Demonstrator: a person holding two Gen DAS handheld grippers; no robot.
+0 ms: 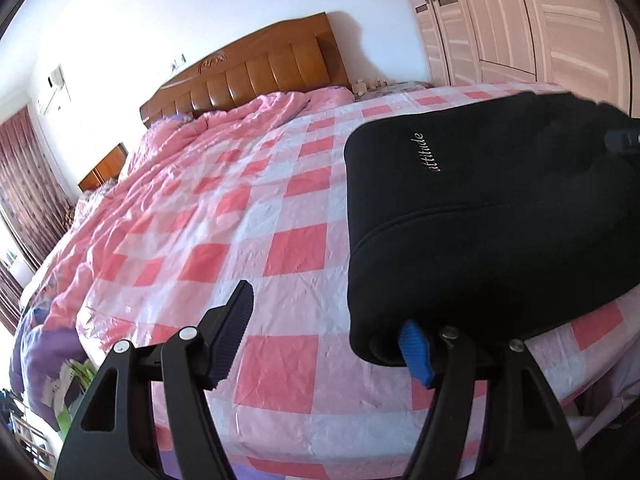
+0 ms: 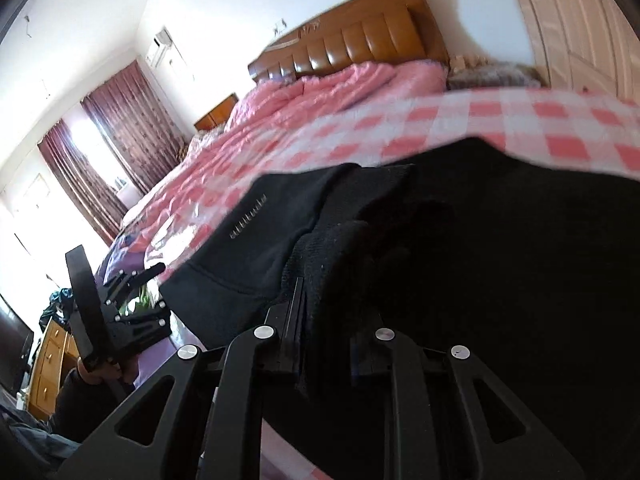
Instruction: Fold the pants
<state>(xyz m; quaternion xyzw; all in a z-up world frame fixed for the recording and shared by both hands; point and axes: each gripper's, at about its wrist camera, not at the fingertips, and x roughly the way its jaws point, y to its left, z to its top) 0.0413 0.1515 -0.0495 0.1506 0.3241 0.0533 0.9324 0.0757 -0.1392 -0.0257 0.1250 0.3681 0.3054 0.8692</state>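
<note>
Black pants (image 1: 480, 216) with white "attitude" lettering lie folded in a thick bundle on the pink checked bed cover (image 1: 248, 208). My left gripper (image 1: 320, 332) is open at the bundle's near left corner; its right blue-padded finger (image 1: 416, 350) sits under the fabric edge and its left finger (image 1: 232, 328) stands free over the cover. In the right wrist view the pants (image 2: 500, 260) fill the foreground. My right gripper (image 2: 332, 312) has black fabric bunched between its fingers; the fingertips are hidden in the cloth. The left gripper shows there at the left (image 2: 132, 304).
A wooden headboard (image 1: 256, 72) and a rumpled pink quilt (image 1: 240, 120) lie at the far end of the bed. A pale wardrobe (image 1: 520, 20) stands on the right. Red curtains (image 2: 112, 140) and a wooden dresser (image 2: 48, 364) stand on the left beyond the bed edge.
</note>
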